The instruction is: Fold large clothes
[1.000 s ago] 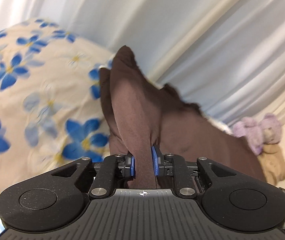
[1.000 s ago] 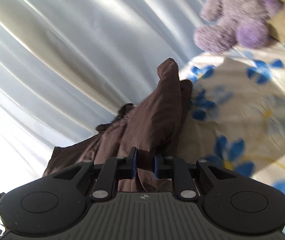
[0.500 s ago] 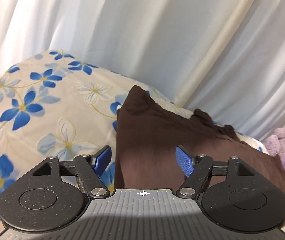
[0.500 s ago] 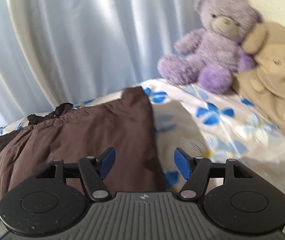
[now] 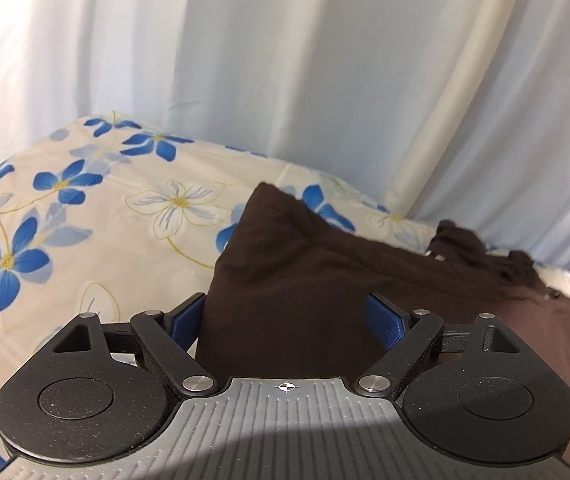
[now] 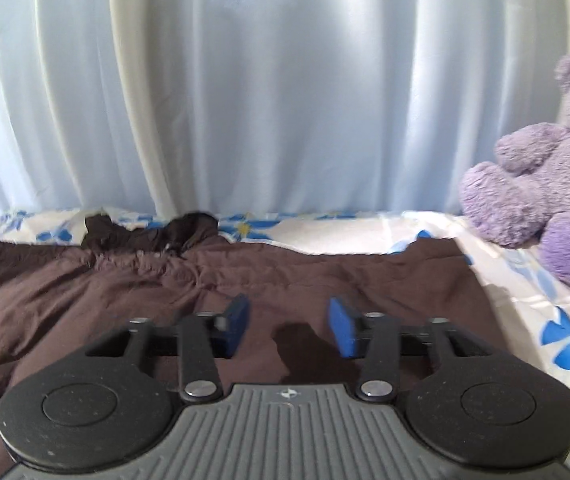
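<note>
A dark brown garment (image 5: 305,276) lies on the flower-print bedsheet (image 5: 85,220), its near corner standing up a little. My left gripper (image 5: 287,318) hovers over that corner. Its jaws are opening wide, and the cloth sits between the blue pads (image 5: 189,316) without being pressed. In the right wrist view the same brown garment (image 6: 125,292) is spread flat across the bed, its gathered waistband at the far edge. My right gripper (image 6: 289,322) hangs above the garment's right part. Its jaws are closing with a clear gap, and nothing is pinched between them.
A pale blue-white curtain (image 6: 265,100) hangs right behind the bed's far edge. A purple plush bear (image 6: 545,192) sits on the sheet at the right, close to the garment's right edge. Bare sheet (image 6: 545,320) shows to the right of the garment.
Both grippers were shut on folds of the brown garment; they have let go and drawn back. The garment now lies on the bed. The right view has rolled level.
</note>
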